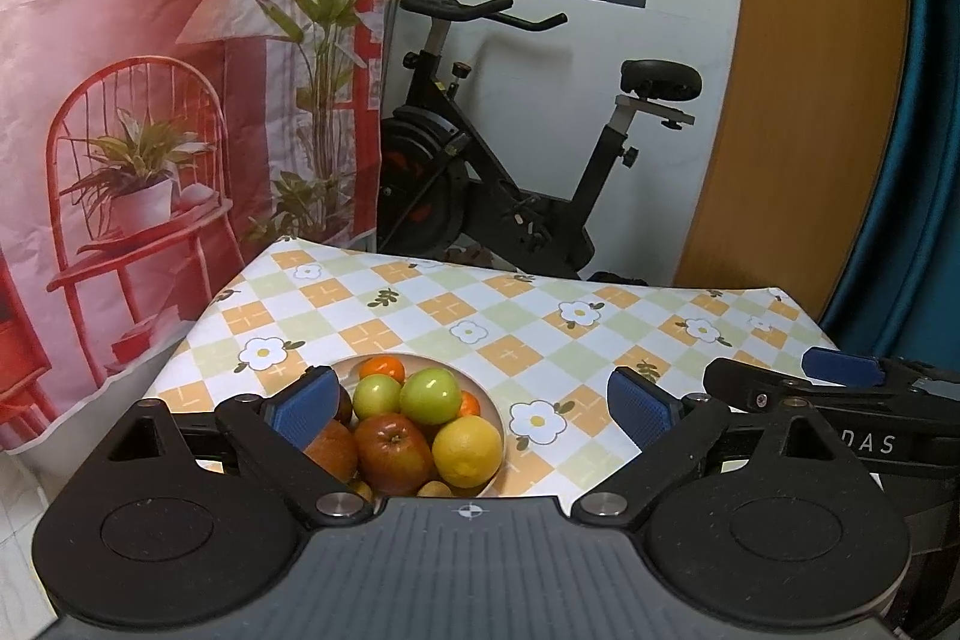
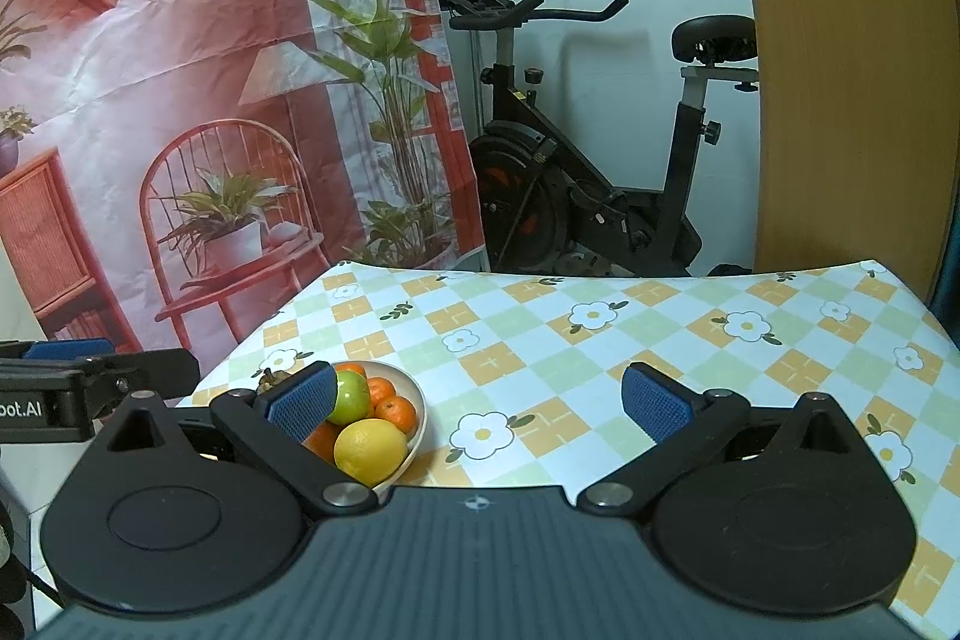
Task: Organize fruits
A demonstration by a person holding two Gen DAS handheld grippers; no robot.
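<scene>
While both pairs of tongs hang above the near edge of the desk (image 1: 420,304), the stock reads, left to right:

- Left tongs (image 1: 474,406): released, blue pads spread wide, nothing between them, poised just over the bowl.
- White bowl (image 1: 495,415), near left of the desk: heaped with fruit. Red apple (image 1: 393,451) at front, lemon (image 1: 467,451) to its right, two green apples (image 1: 429,394) behind, tangerines (image 1: 382,369) at the far rim; small brown fruit low at the near rim, kind unclear.
- Right tongs (image 2: 480,403): released, empty, over bare cloth right of the bowl.

Status: all visible fruit lies gathered in the bowl. That fits either a finished gathering or a pile waiting to be sorted out; the step cannot be settled.
</scene>
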